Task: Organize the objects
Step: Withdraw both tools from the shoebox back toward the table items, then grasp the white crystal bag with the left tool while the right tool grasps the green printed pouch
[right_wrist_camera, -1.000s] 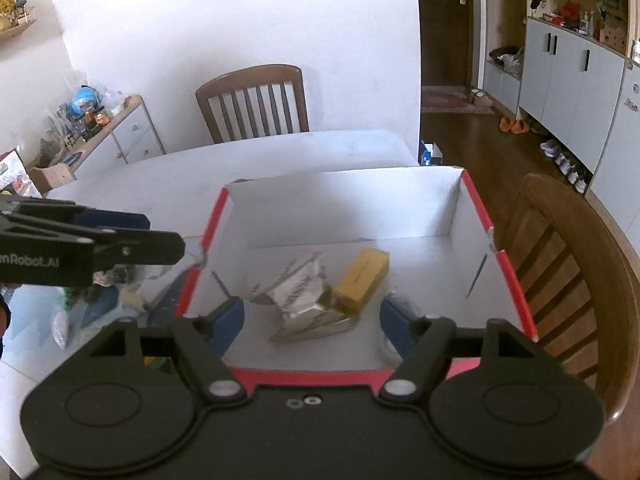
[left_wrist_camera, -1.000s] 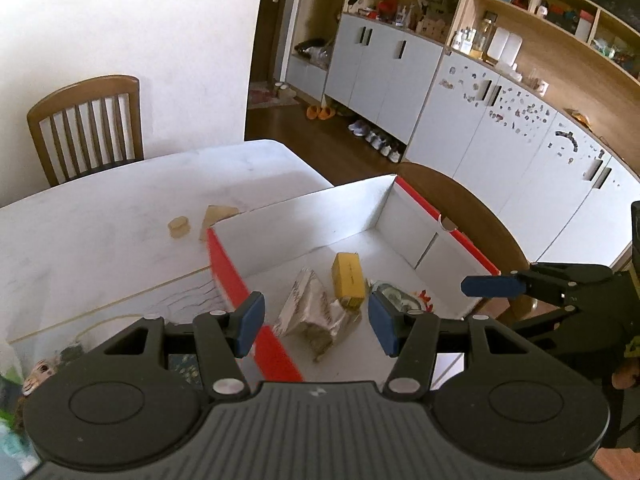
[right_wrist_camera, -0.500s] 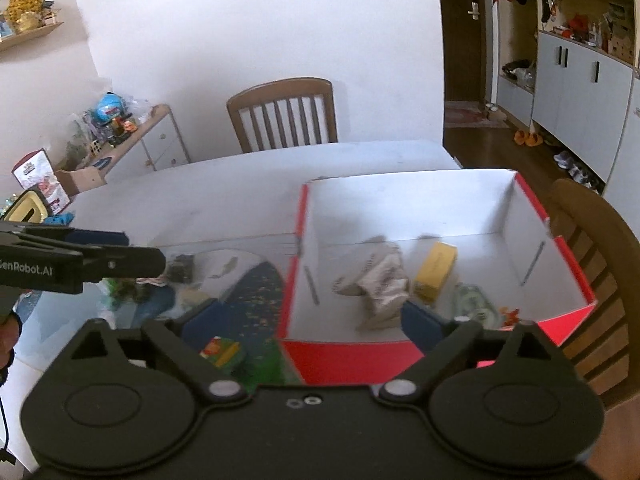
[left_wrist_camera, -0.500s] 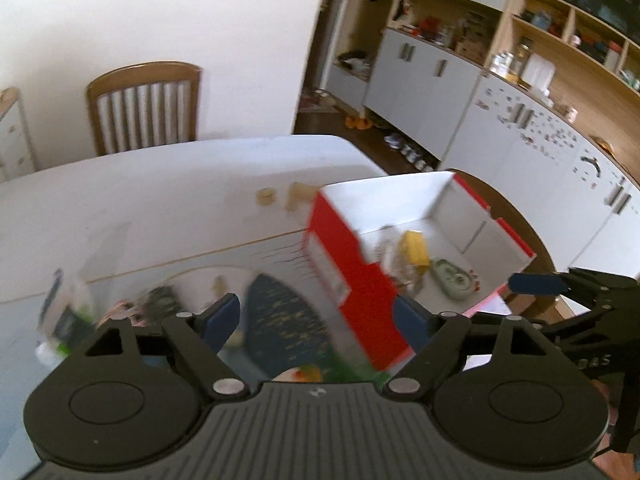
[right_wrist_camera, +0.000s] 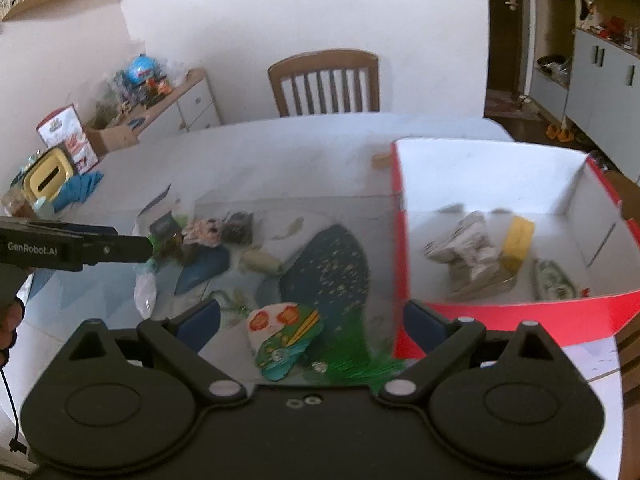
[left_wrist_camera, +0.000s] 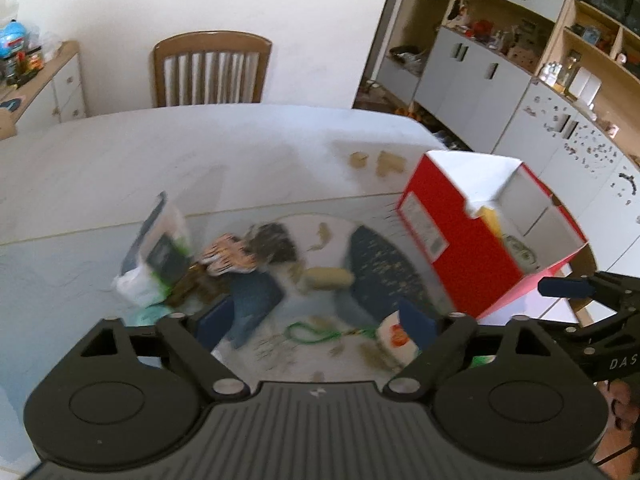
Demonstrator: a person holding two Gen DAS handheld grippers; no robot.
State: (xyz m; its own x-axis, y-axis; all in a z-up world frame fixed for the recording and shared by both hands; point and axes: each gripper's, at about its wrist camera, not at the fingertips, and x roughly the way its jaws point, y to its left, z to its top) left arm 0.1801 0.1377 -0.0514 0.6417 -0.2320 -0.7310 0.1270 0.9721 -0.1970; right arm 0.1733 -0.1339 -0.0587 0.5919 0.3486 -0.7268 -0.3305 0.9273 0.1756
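Your left gripper (left_wrist_camera: 316, 322) and right gripper (right_wrist_camera: 312, 322): jaws just spread wide, nothing between. Loose clutter on table (left_wrist_camera: 200, 152), left of red box (right_wrist_camera: 500, 316). Risk: fast blurry sweep clips painted fan (right_wrist_camera: 286, 334) or box wall, scattering pieces.

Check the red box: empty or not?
Not empty. The red box holds a crumpled wrapper, a yellow block and a small green packet.

White lettering "GenRobot.AI" runs along the black arm of the left gripper (right_wrist_camera: 72, 247) in the right wrist view. In the left wrist view, the black body of the right gripper (left_wrist_camera: 592, 312) carries the white letters "DAS", cut off at the picture's edge. The white label on the red cardboard box (left_wrist_camera: 452, 240) is too blurred to read.
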